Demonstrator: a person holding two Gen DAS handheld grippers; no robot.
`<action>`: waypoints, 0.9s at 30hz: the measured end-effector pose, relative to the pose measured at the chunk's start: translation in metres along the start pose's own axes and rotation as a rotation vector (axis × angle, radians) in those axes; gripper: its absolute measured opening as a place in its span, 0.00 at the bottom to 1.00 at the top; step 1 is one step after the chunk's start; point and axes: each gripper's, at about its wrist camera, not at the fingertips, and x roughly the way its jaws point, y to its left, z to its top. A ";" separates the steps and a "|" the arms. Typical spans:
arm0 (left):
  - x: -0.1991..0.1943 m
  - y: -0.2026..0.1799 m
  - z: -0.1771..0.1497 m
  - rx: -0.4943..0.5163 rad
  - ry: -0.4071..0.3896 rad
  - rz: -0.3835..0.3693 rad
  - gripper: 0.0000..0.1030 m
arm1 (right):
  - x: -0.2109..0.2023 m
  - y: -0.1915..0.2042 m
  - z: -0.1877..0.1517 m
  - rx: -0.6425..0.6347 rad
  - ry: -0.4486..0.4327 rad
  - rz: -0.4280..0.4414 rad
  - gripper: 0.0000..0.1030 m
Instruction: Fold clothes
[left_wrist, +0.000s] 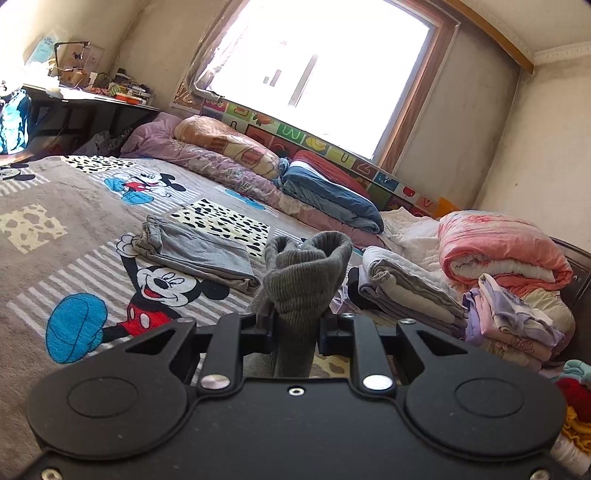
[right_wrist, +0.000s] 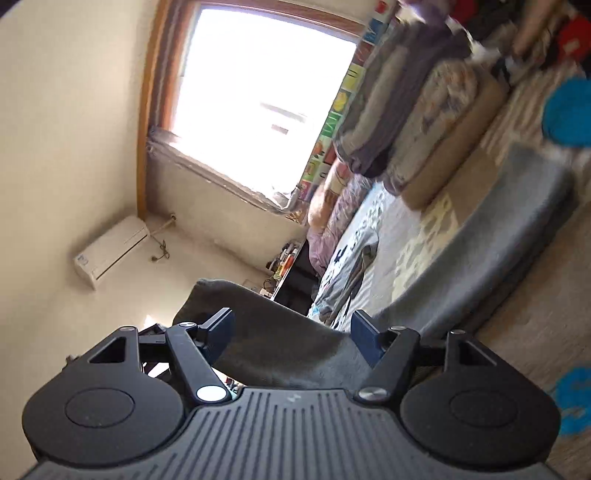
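My left gripper (left_wrist: 295, 325) is shut on a grey ribbed garment (left_wrist: 306, 273), whose bunched cuff end stands up above the fingers over the bed. In the right wrist view the same kind of grey cloth (right_wrist: 280, 343) runs across the gap of my right gripper (right_wrist: 293, 336). Its jaws stand wide apart and do not clearly press on the cloth. That view is rolled on its side and blurred. A folded pair of grey trousers (left_wrist: 195, 254) lies flat on the cartoon-mouse blanket (left_wrist: 74, 229) beyond the left gripper.
A stack of folded clothes (left_wrist: 406, 291) and a pile of lilac garments (left_wrist: 509, 317) sit at the right. A rolled pink quilt (left_wrist: 498, 247) lies behind them. Pillows and bedding (left_wrist: 229, 158) line the window wall. A cluttered desk (left_wrist: 92, 96) stands far left.
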 end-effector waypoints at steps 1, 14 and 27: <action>-0.004 0.004 0.001 -0.024 0.000 -0.004 0.17 | 0.014 -0.003 -0.006 0.044 0.007 -0.006 0.69; -0.026 0.081 -0.018 -0.202 0.019 0.048 0.16 | 0.123 -0.019 -0.056 0.099 0.091 -0.305 0.40; -0.031 0.086 -0.024 -0.167 0.012 0.021 0.16 | 0.087 -0.011 -0.059 0.404 0.108 -0.392 0.68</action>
